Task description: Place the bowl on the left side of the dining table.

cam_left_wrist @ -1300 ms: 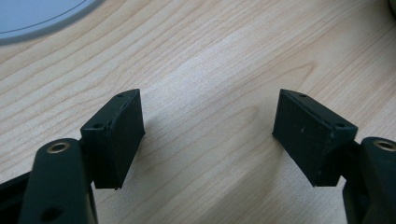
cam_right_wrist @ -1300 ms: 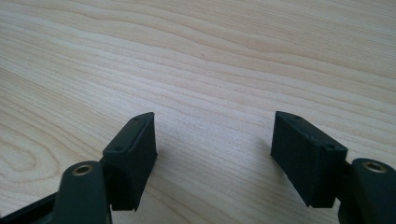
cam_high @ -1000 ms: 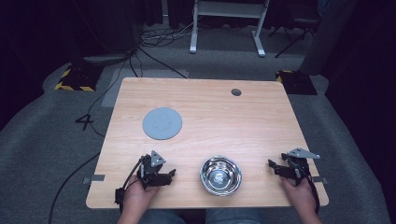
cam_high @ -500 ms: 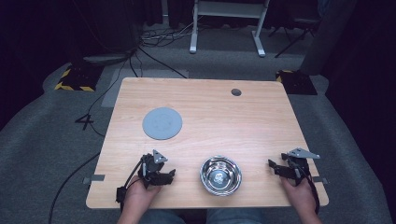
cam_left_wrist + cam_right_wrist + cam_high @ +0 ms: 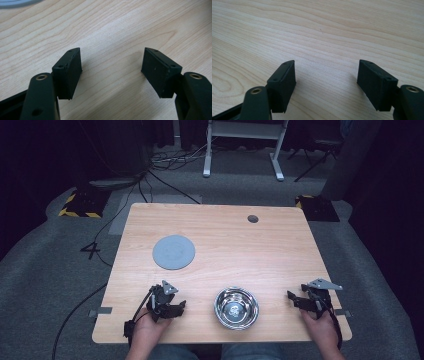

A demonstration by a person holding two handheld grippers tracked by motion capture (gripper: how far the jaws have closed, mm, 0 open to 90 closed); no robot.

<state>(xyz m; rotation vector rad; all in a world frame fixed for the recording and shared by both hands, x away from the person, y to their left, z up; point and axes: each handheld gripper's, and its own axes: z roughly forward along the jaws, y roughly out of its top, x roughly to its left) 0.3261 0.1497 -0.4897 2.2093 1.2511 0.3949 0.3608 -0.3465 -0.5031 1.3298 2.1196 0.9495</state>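
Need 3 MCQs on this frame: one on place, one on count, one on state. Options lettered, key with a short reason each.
1. Where does the steel bowl stand?
A. at the table's near edge, between the two grippers
B. on the grey disc
C. beside the far cable hole

2. How many things lie on the wooden table, grippers aside?
A. one
B. two
C. four

3. How are the left gripper jaws?
A. shut on the bowl
B. apart with only bare wood between them
C. clamped on the disc

Key: 1 A, the bowl sits between the left gripper and the right gripper. 2 B, the bowl and the grey disc. 3 B, the left gripper view shows a wide gap, nothing held.
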